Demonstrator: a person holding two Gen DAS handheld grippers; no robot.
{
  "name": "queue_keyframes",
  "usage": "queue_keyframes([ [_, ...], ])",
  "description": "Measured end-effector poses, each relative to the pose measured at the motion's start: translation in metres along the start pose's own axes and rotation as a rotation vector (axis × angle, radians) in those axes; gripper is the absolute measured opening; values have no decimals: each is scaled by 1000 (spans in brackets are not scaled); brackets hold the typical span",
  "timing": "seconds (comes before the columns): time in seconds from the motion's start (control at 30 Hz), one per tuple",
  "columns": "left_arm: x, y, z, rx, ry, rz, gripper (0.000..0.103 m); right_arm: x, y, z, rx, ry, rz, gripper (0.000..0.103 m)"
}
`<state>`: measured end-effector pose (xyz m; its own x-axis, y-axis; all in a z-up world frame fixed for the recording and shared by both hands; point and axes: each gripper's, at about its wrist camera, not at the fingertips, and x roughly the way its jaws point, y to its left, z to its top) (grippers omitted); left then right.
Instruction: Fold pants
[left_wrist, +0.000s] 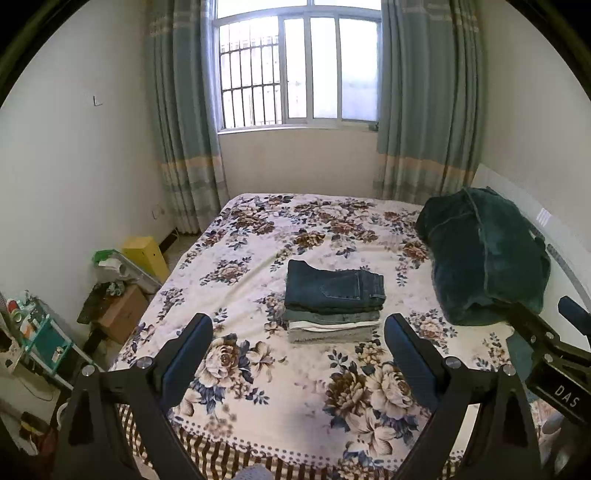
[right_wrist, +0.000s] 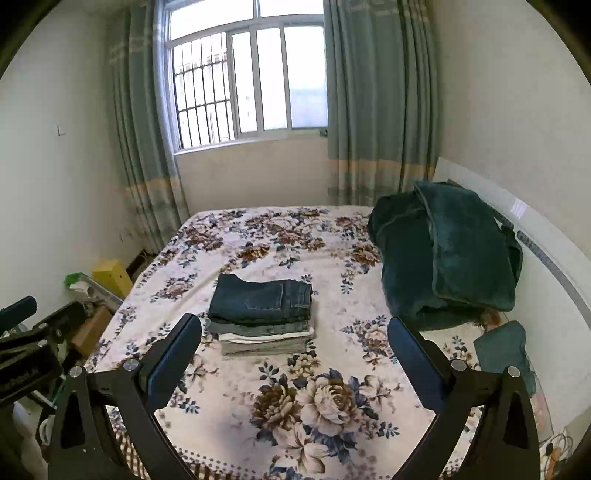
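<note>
Pants (left_wrist: 334, 290), dark blue jeans folded into a rectangle, are lying on top of a stack of folded garments (left_wrist: 332, 325) at the centre of both frames, on the bed's floral bedspread (left_wrist: 258, 373). Neither gripper is touching them.

The left gripper (left_wrist: 299, 343) is hanging over the near part of the bed in the lower half of its frame, its two fingers spread wide and holding nothing. The right gripper (right_wrist: 293, 349) is doing the same in its own view, wide apart and empty.

A dark green blanket (left_wrist: 484, 258) is sitting bunched at the right of both frames, beside a white headboard (right_wrist: 546, 236).

Only the left wrist view is showing the cluttered lower left corner with a teal box (left_wrist: 48, 341). Only the right wrist view is showing a folded teal cloth (right_wrist: 504, 350) at lower right, just below the blanket. Each view is catching the other gripper at its edge: the right one at far right (left_wrist: 550, 343), the left one at far left (right_wrist: 26, 339). A yellow box (left_wrist: 146, 256) and a cardboard box (left_wrist: 122, 314) are standing left of the bed.
</note>
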<state>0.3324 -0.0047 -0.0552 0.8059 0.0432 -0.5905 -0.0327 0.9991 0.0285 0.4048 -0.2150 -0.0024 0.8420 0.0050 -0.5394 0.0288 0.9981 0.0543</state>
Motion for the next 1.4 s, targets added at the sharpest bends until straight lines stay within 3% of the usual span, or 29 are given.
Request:
queue_keyframes([
  [0.33,-42,5,-5,11,11,-19,95,-89,2,-5,-4,-22,19,103],
  [0.4,-45,6,-7,10,16,-22,102,-99,6,-7,-12,-22,26,103],
  [0.47,-47,8,-6,14,5,-10,103,-105,9,-8,-28,-35,19,103],
  [1.4,-62,20,-16,17,-14,1,103,-115,16,-8,-24,-24,39,103],
])
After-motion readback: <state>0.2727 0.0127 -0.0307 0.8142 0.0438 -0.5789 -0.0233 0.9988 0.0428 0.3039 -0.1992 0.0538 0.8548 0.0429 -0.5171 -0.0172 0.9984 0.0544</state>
